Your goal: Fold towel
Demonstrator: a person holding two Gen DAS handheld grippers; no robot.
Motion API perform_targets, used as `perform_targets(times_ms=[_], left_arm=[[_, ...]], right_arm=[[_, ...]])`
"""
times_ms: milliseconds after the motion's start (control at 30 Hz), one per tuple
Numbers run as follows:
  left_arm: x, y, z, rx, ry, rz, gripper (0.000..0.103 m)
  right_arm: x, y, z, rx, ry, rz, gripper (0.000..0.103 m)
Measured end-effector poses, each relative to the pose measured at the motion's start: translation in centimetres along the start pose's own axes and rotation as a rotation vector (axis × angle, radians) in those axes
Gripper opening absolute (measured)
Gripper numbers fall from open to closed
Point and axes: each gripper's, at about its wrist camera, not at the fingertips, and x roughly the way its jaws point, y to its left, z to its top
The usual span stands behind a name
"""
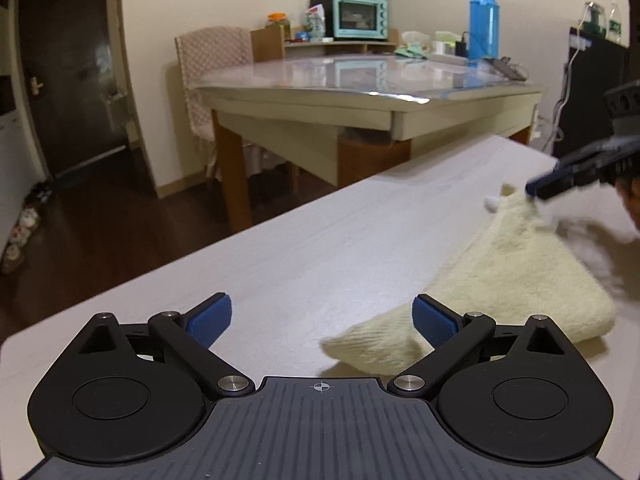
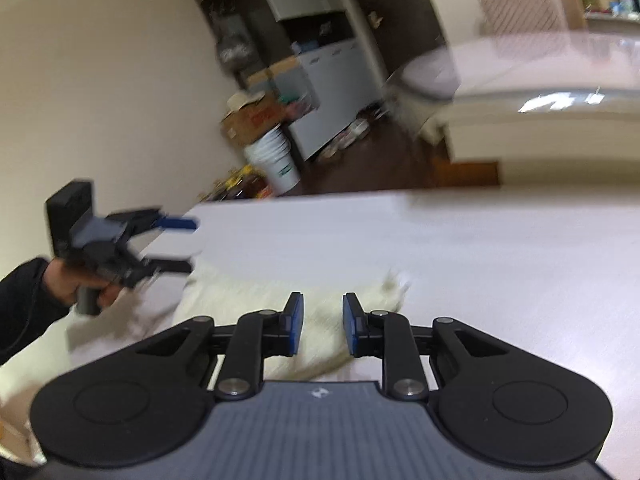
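Note:
A cream fluffy towel [image 1: 508, 276] lies folded on the white table [image 1: 300, 248], toward the right of the left wrist view. My left gripper [image 1: 324, 318] is open wide, its right finger over the towel's near corner and nothing between the pads. My right gripper [image 1: 534, 191] hovers blurred at the towel's far corner. In the right wrist view, the right gripper [image 2: 323, 322] has its jaws a little apart over the towel [image 2: 248, 304], with no cloth pinched. The left gripper [image 2: 194, 244], held by a hand, stands open at the towel's left end.
Past the table's far edge [image 2: 320, 196] stands a glass-topped dining table [image 1: 360, 80] with a teal oven [image 1: 360, 16] and a blue flask [image 1: 484, 24]. A chair [image 1: 212, 60] and a dark door [image 1: 68, 68] are further left. Boxes and a white bucket [image 2: 274, 160] sit on the floor.

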Motion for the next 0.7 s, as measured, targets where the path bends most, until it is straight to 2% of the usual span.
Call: perform_targets(times_ms=[167,300,433,567,700], left_arm=[[1.3,0.3,-0.8,-0.011,0.020,0.008,0.101],[1.5,0.6,-0.9,-0.025,0.017,0.008,0.101],[0.3,1.0,-0.5,-0.048,-0.004,0.024,0.100],[-1.1,0.7,-0.6,-0.028,-0.005,0.053,0.100],[-0.7,0.8,-1.4,-0.020,0.022,0.100,0.100]], right_arm=[[2.1,-1.7,0.2,-0.022,0.059,-0.046,0.024],[2.2,-1.9,0.2,-0.034,0.065,-0.044,0.023],[1.1,-0.6,0.3,-0.045,0.033,-0.033,0.025],[-0.3,3.5,-0.7,-0.075,0.013,0.047,0.030],[0.2,8.4,-2.7,-0.204,0.030,0.079,0.029]])
